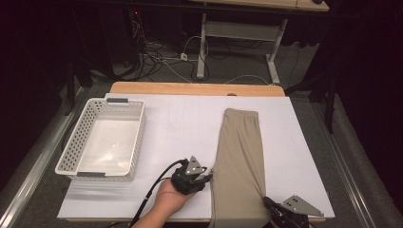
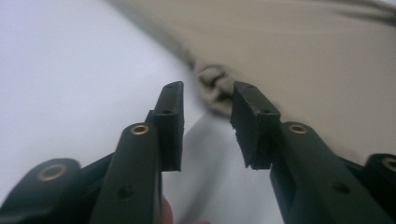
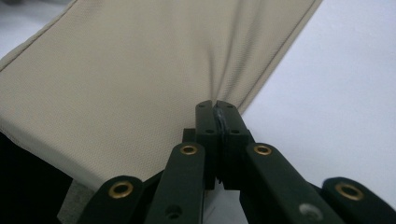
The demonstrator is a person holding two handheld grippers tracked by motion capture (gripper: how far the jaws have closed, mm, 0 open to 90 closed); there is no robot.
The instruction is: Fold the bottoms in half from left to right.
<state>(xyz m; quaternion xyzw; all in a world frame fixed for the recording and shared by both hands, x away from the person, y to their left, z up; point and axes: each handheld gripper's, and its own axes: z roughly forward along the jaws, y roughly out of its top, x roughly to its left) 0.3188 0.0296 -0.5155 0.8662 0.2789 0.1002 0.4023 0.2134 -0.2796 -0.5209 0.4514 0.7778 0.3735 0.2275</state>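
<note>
Now, ease the left gripper (image 1: 206, 177) forward onto the small bunched fold (image 2: 212, 91) at the left edge of the cloth (image 1: 240, 156). Jaws apart at present, nothing between the pads, fold just ahead of the tips. Centre the fold in the gap before closing. Catch all the bunched layers, not the top one alone, and keep the lower jaw from digging into the white sheet (image 1: 180, 123) beneath. Close fully, then test for a firm bite before any lift.

Leave the right gripper (image 1: 267, 201) alone: jaws together, clamped on the cloth's right edge at the near end, creases fanning out from the pinch. Avoid pulling with the right hand during the left one's approach, to avoid dragging the fold away from the tips. Probably best to match the two holds across the cloth's width, for a level lift of the near end.

As for the cloth: beige, fine-woven, matte, folded into a long narrow strip. Laid flat on the sheet, right of middle, running from the far part of the table to the near rim and seemingly a little over it. Stitched seam along one long side. Slightly waisted between the two grippers. Well apart from the white basket (image 1: 76, 142) at left.
</note>
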